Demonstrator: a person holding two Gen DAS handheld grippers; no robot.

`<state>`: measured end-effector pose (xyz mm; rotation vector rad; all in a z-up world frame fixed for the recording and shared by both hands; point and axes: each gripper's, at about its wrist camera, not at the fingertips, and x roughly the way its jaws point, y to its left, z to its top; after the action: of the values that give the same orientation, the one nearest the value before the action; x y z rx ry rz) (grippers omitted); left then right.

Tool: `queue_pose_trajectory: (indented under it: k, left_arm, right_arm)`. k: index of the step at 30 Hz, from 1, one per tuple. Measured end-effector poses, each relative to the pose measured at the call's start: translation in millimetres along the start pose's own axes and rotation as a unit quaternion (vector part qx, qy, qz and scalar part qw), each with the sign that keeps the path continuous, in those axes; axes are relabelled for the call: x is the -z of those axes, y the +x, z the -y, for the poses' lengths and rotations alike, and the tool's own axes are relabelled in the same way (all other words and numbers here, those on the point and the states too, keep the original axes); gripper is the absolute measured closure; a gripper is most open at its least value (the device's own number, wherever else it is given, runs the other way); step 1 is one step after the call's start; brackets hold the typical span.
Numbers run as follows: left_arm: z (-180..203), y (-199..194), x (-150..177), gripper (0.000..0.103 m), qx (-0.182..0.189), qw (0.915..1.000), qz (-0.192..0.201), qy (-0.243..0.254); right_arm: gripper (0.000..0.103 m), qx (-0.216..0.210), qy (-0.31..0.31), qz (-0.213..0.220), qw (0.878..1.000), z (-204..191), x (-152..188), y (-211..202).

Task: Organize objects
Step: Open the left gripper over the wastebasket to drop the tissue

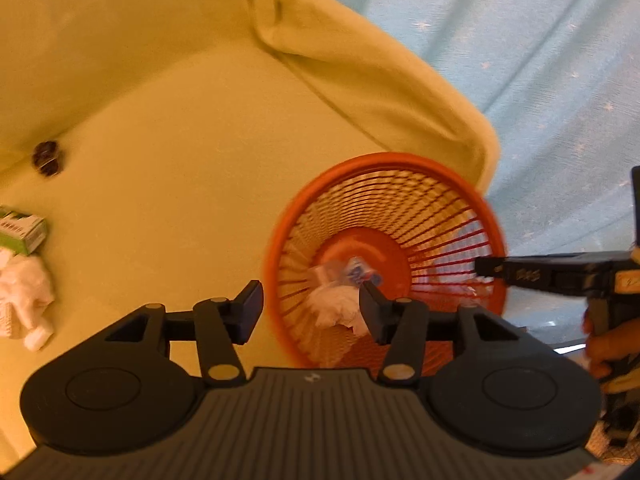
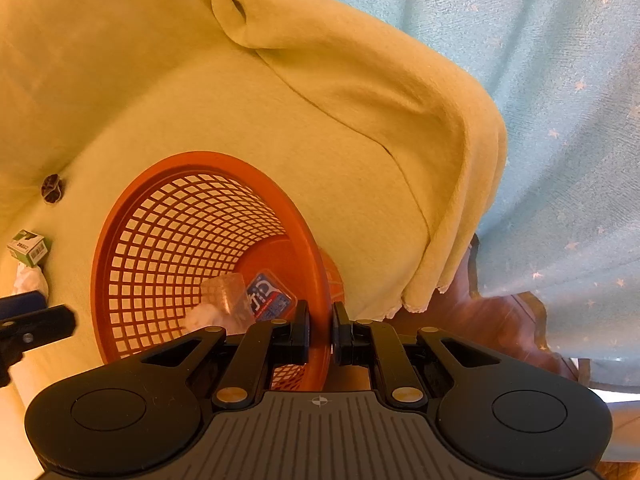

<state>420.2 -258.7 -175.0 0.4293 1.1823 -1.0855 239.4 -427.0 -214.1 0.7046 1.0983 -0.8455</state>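
Right wrist view shows the right tool (image 2: 320, 330) clenched on the orange basket (image 2: 132, 216) rim, steadying it; left tool (image 1: 311, 312), released and empty, should next fetch the crumpled tissue (image 1: 24, 292).

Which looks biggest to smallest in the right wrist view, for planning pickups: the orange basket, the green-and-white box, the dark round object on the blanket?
1. Orange basket, by far the largest.
2 and 3. Green-and-white box and dark round object look alike; both are far off, so no ranking.
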Motion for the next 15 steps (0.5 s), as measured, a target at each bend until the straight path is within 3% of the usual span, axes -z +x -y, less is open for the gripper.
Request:
queue_pose_trajectory:
  k: [6,13,15]
  left_arm:
    - [-69,-18,23,0.055,-0.064,0.9974,0.003,-0.032]
    - [-168,-28,51,0.056,-0.159,0.9840,-0.010,-0.079]
    - [-191,-28,57,0.056,-0.170,0.9814,-0.011,-0.089]
  right_arm:
    - [0.096,0.006,-0.001,0.000,1.000,-2,-1,1]
    - [0.096,0.022,-0.006,-0.007,1.000,-12,-2,0]
    - [0.096,0.023,-0.008,-0.010,1.000,-17,-3,-2]
